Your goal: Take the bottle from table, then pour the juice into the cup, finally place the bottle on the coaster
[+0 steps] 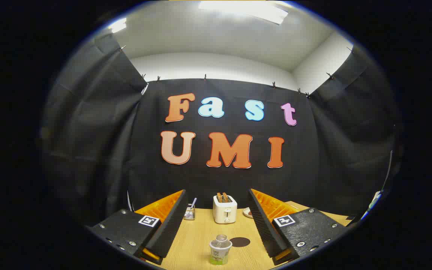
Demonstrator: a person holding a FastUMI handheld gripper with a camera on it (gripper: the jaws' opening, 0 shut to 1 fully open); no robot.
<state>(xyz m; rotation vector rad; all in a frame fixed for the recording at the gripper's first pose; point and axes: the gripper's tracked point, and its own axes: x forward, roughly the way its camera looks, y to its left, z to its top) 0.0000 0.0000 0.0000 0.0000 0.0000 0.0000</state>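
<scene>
A small clear bottle (220, 249) with no cap, a white label and green juice at the bottom stands on the wooden table (197, 240), between my two fingers and low down. Just to its right lies a dark round coaster (239, 242) flat on the table. My gripper (218, 204) is open, its black ribbed fingers (169, 225) spread wide with orange backing behind them, and nothing is held between them. I cannot make out a cup for certain.
A white toaster (224, 209) with two slices of toast stands at the far side of the table against the black cloth wall. A small glass holder (189, 212) with a utensil sits left of it. A small white dish (248, 213) peeks out right of it.
</scene>
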